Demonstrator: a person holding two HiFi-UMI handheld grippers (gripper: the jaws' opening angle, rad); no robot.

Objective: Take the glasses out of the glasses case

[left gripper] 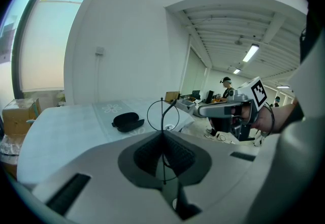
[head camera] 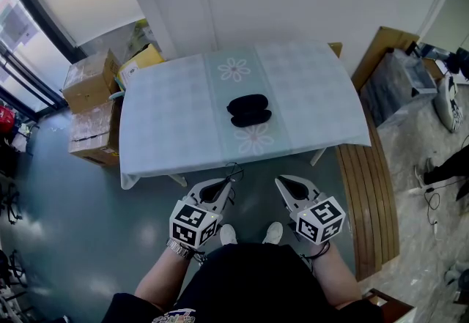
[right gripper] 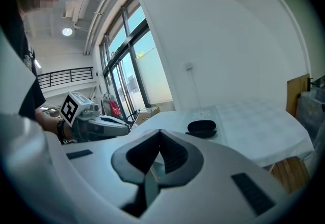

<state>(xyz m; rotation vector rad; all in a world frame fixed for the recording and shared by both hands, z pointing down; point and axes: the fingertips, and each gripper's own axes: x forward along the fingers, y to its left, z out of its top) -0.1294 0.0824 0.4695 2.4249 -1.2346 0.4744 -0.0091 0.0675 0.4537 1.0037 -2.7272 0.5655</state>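
Counted: one black glasses case (head camera: 249,110), one bench (head camera: 168,131), two grippers. Found the case lying mid-bench on the pale cloth, far from both grippers; cannot tell if shut or ajar. No glasses to be seen on the bench or in either gripper, so judged as not out of the case. Holding left gripper (head camera: 226,184) and right gripper (head camera: 282,182) near, off the bench edge, each with jaws pressed together on nothing.
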